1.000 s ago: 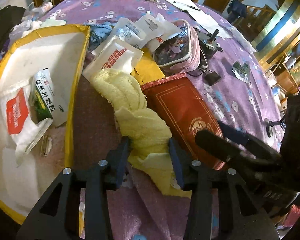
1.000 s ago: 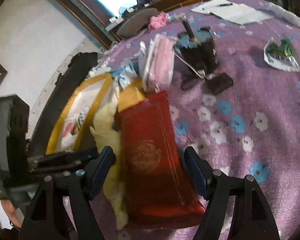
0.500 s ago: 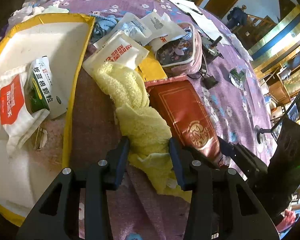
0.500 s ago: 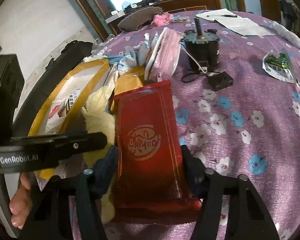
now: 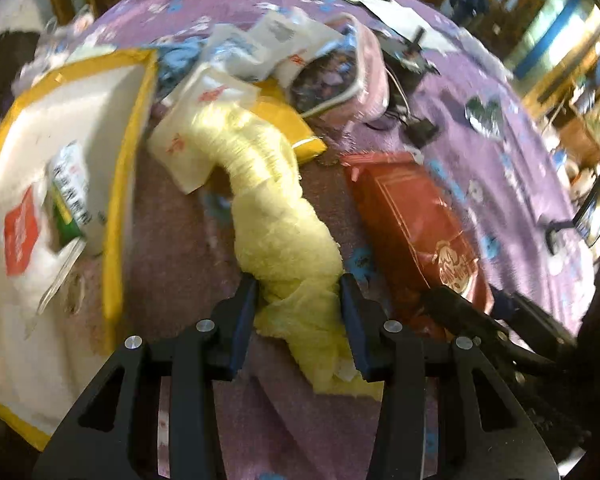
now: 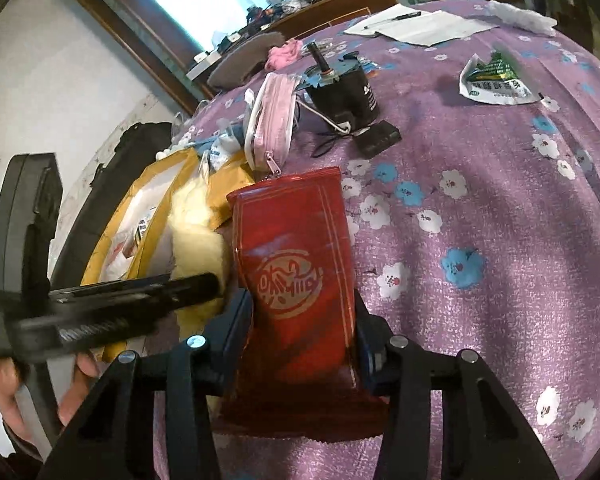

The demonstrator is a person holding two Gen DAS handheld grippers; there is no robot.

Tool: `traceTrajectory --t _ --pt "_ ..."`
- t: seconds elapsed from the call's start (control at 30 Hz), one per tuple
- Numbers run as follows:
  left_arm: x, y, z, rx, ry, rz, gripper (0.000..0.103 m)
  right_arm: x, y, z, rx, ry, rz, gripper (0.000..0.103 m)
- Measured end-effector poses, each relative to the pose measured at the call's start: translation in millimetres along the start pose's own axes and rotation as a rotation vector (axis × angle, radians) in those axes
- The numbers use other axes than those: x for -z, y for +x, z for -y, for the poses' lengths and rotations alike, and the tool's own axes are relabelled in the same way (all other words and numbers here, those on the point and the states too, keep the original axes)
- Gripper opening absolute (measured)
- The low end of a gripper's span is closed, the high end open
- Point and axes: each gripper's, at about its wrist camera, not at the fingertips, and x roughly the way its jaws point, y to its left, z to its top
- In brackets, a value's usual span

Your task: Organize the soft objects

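Note:
A twisted yellow towel [image 5: 272,208] lies on the purple flowered tablecloth, and my left gripper [image 5: 300,300] is shut on its near end. The towel also shows in the right wrist view [image 6: 196,232]. A red foil pouch [image 6: 296,280] lies beside the towel, and my right gripper [image 6: 304,320] is shut on its near half. The pouch shows in the left wrist view [image 5: 416,224], with the right gripper's fingers [image 5: 460,312] at its near end.
A yellow-rimmed white tray [image 5: 128,160] with packets stands at the left. White sachets [image 5: 220,96], a yellow envelope [image 5: 292,128] and a pink zip pouch [image 6: 276,112] lie behind the towel. A black motor [image 6: 344,92], papers [image 6: 416,24] and a green packet [image 6: 496,80] lie farther back.
My right gripper has closed from wide open onto the red pouch. The left gripper has kept hold of the towel and shifted it, leaving a gap between towel and pouch.

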Motion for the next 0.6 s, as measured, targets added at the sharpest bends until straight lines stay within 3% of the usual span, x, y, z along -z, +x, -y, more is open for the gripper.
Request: traceTrajectory --t 0.13,0.3,0.6 --pt "7 -2 4 -0.024 0.009 0.061 0.037 1 1 -3 0.011 -0.007 0.006 0.049" --pt "20 -15 -6 0.02 -0.026 0.095 0.035 1 2 -4 0.016 -0.011 0.006 0.05" --pt "32 -52 -19 0.252 -0.088 0.16 0.034 1 4 -10 0.053 -0.048 0.011 0.048"
